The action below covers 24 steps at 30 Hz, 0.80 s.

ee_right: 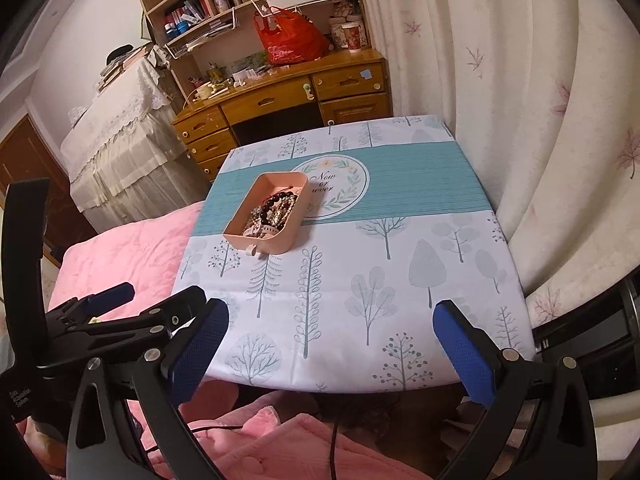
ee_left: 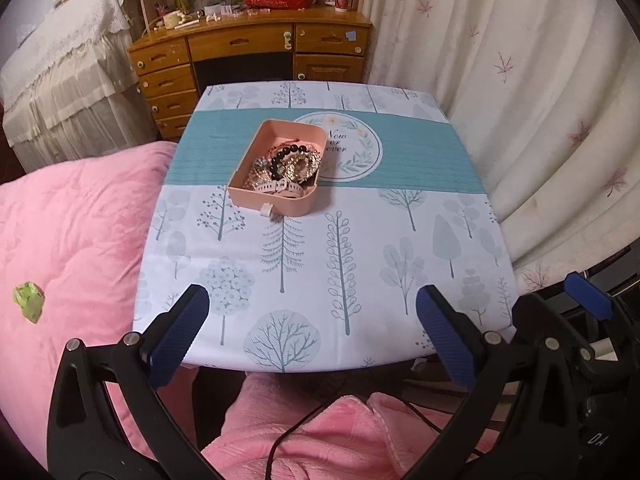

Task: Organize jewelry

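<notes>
We see a rounded pink plastic tray heaped with beaded bracelets at twelve o'clock on the tree-print tablecloth. Our left gripper and right gripper both hold their textured blue pads spread wide, gripping nothing.

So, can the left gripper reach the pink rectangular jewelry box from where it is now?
Probably yes: the left gripper is open and empty, and only bare tree-print tablecloth lies between it and the pink rectangular jewelry box.
</notes>
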{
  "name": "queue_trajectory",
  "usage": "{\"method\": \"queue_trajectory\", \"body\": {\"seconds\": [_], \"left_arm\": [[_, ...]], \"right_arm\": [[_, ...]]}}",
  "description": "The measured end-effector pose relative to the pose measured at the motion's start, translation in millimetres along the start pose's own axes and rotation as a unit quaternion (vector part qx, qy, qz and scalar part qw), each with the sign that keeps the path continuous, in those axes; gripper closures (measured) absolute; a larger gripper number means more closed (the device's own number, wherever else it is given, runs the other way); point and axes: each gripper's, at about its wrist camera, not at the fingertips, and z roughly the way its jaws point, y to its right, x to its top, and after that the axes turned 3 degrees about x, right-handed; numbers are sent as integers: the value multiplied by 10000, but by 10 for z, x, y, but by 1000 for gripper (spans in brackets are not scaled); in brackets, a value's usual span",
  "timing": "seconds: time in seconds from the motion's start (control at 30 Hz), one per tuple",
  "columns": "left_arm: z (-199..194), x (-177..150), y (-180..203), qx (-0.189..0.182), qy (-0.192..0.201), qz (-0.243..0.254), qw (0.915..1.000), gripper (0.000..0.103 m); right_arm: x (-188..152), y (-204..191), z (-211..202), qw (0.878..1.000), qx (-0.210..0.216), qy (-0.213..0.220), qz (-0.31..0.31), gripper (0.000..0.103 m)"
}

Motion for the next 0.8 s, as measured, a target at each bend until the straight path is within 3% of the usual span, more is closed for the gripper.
{"method": "queue_trajectory", "body": {"seconds": [0.8], "left_arm": [[25,78,123,297,26,83,9995,0]], "right_arm": [[34,96,52,10000,38,-35,75,0]]}}
